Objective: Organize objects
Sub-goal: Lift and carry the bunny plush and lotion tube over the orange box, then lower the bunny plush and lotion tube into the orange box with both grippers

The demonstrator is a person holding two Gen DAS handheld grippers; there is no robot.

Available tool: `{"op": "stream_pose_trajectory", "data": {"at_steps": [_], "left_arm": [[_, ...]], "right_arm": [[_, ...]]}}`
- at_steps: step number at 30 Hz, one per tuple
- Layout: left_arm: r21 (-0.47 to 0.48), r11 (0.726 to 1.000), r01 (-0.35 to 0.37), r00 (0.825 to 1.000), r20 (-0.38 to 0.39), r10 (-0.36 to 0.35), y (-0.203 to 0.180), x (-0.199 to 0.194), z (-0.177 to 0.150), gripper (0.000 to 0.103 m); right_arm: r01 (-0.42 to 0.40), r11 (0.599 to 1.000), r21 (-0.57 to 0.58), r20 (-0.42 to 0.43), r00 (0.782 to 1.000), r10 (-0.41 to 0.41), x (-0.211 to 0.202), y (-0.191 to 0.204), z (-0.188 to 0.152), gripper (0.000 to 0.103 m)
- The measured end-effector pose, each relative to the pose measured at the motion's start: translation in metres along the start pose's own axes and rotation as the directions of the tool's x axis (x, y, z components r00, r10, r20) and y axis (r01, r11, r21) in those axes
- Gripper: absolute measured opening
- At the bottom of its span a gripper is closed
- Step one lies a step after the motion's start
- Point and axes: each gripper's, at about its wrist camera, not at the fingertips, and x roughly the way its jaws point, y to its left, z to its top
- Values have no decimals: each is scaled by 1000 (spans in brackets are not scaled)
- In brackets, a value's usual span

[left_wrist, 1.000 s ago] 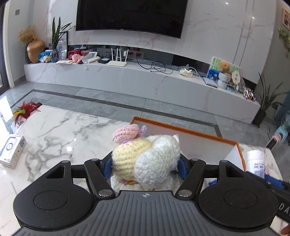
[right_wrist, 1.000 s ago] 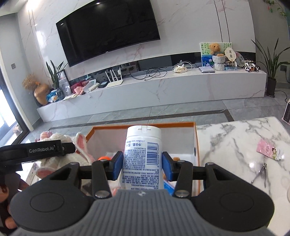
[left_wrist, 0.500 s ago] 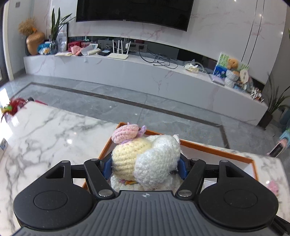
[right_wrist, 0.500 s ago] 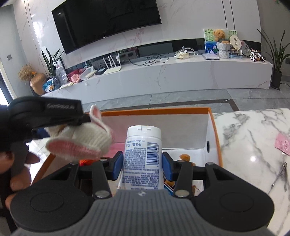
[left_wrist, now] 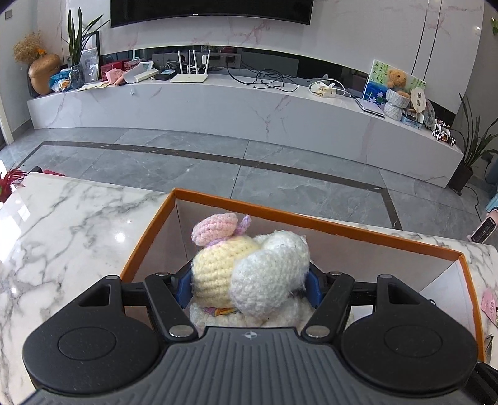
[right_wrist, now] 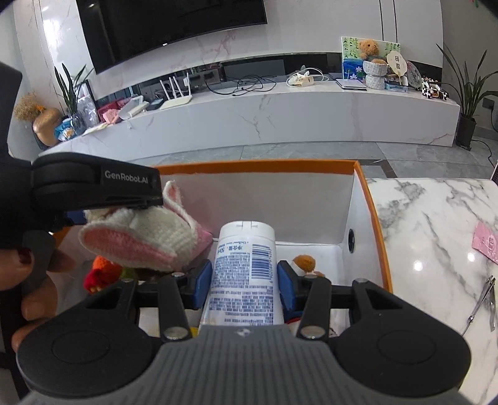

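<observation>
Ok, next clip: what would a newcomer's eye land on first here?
Probably the crocheted bunny toy, yellow, white and pink, clamped in the left hand-held gripper over the open orange-rimmed box. Next, the white bottle with a barcode label, held upright in the right hand-held gripper above the same box, where small toys already lie. Behind, a big dark TV hangs on the marble wall.

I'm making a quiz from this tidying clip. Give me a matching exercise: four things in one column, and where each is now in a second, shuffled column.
Things
1. crochet rabbit
2. white bottle
3. nail clippers
4. orange box

Places
A. lying on the marble table right of the box
B. between the left gripper's pads
C. open on the table, under both grippers
D. between the right gripper's pads

Pairs: 1-B, 2-D, 3-A, 4-C
</observation>
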Motion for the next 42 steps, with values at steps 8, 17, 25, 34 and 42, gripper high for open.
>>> {"op": "stream_pose_trajectory", "data": {"at_steps": [8, 17, 25, 34, 42], "left_arm": [[19, 1000, -8, 1000, -29, 9, -2, 8, 0, 79], [25, 1000, -14, 998, -59, 15, -3, 16, -4, 79], [28, 1000, -9, 997, -80, 12, -2, 19, -4, 80], [6, 1000, -3, 995, -102, 3, 3, 22, -4, 83], [25, 1000, 16, 996, -91, -14, 2, 21, -5, 84]], "right_arm": [[45, 999, -5, -26, 999, -45, 1, 4, -2, 48], [49, 999, 3, -30, 998, -49, 2, 4, -4, 48], [58, 998, 10, -40, 998, -57, 3, 3, -5, 49], [71, 997, 8, -43, 997, -71, 4, 4, -5, 49], [70, 998, 9, -38, 997, -69, 2, 4, -5, 56]]}}
